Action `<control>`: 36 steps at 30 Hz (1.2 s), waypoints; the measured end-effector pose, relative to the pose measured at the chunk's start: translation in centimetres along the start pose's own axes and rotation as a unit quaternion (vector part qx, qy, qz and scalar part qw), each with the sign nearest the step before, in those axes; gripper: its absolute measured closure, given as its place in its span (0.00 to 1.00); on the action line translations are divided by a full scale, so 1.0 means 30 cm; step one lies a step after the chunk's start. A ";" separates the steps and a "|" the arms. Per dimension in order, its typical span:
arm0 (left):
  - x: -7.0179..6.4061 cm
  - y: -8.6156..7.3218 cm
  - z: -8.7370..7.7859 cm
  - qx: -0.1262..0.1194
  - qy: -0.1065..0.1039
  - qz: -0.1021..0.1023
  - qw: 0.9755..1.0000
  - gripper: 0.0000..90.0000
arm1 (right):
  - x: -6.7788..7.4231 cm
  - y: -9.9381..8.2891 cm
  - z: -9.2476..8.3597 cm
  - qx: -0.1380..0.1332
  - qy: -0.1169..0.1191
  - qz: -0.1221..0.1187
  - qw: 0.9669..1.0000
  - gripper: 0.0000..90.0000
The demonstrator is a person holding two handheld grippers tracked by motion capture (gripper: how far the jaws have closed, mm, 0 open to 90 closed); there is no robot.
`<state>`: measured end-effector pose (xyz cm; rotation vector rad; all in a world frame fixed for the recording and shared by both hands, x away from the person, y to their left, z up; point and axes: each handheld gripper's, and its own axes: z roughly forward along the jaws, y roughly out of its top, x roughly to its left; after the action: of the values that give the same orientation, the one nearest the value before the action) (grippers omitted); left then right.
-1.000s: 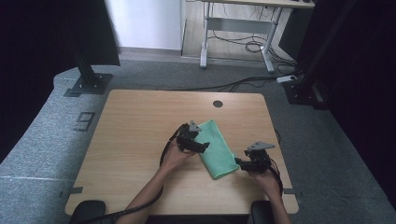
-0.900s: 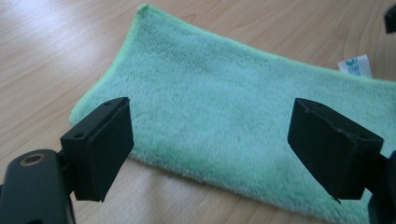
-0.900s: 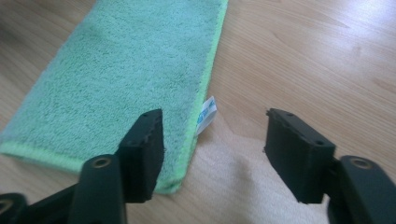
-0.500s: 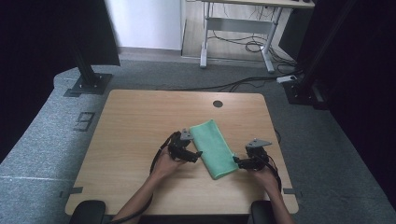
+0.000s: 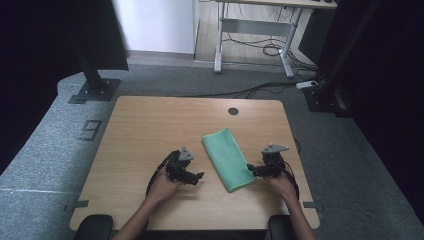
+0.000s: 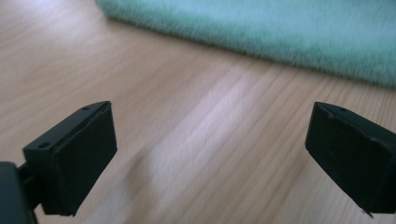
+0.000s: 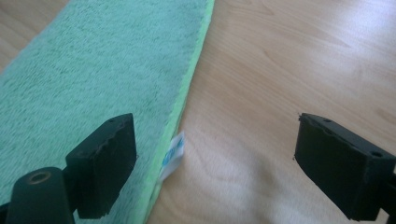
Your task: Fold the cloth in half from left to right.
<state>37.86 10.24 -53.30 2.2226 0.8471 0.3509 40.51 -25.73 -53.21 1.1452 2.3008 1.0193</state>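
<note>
Holding both claws low over the wooden table [image 5: 140, 130], nothing gripped in either. My left gripper [image 5: 196, 176] sits just left of the folded green towel [image 5: 229, 157], apart from it; its jaws stand wide and have just been opening, with bare wood between them in the left gripper view and the towel's edge [image 6: 280, 32] farther ahead. My right gripper [image 5: 251, 169] is at the towel's near right corner, jaws wide too, just been opening. In the right gripper view its left jaw hangs over the towel's edge [image 7: 93, 70]; the white care tag [image 7: 172, 156] pokes out beside it, loose. Towel lies flat, folded long, angled on the table's right half.
</note>
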 end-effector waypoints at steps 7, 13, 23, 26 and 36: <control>0.016 -0.082 -0.027 0.015 0.022 -0.007 1.000 0.00 | -0.011 0.015 0.050 0.013 -0.002 0.003 1.000 0.15; 0.033 -0.122 -0.055 0.021 0.036 -0.010 0.999 0.00 | -0.016 -0.002 0.052 0.022 -0.003 0.003 1.000 0.15; 0.071 -0.168 -0.102 0.037 0.043 -0.014 0.998 0.00 | -0.002 -0.016 0.064 0.029 -0.001 0.002 1.000 0.16; 0.090 -0.186 -0.111 0.033 0.030 -0.025 0.999 0.00 | 0.007 -0.017 0.064 0.028 0.002 0.003 1.000 0.18; 0.107 -0.200 -0.125 0.035 0.029 -0.035 0.998 0.00 | 0.057 -0.013 0.063 0.033 0.019 -0.012 0.999 0.18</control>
<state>35.69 17.52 -54.94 2.2498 0.9782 0.3587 40.41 -23.67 -54.78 1.1290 2.3901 0.9702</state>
